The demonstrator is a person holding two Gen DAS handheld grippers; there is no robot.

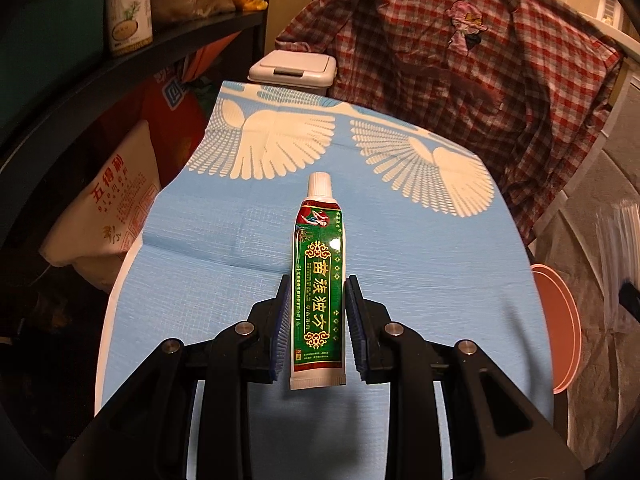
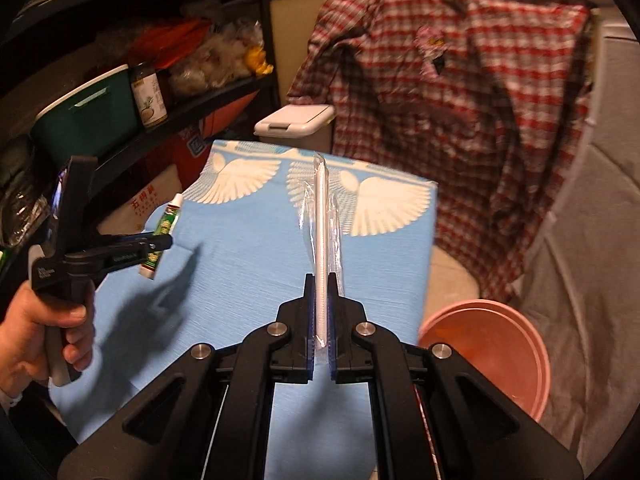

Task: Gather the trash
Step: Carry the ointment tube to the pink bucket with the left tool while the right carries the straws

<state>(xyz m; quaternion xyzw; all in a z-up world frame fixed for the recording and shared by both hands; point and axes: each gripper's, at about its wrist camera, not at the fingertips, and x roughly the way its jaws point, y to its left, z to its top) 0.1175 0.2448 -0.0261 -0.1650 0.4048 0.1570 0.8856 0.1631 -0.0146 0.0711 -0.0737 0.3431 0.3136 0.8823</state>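
My left gripper [image 1: 318, 284] is shut on a green ointment tube [image 1: 318, 276] with a white cap and holds it above the blue cloth-covered table [image 1: 420, 248]. The same gripper [image 2: 162, 240] and tube [image 2: 160, 236] show at the left of the right wrist view, held by a hand. My right gripper [image 2: 320, 280] is shut on a white straw in a clear plastic wrapper [image 2: 320, 216], which points forward above the table [image 2: 248, 264].
A pink bucket [image 2: 492, 348] stands on the floor right of the table, also seen in the left wrist view [image 1: 560, 324]. A grey lidded bin [image 2: 296, 122] stands behind the table. A plaid shirt [image 2: 452, 120] hangs at the back. Black shelves [image 2: 168, 92] with goods stand left.
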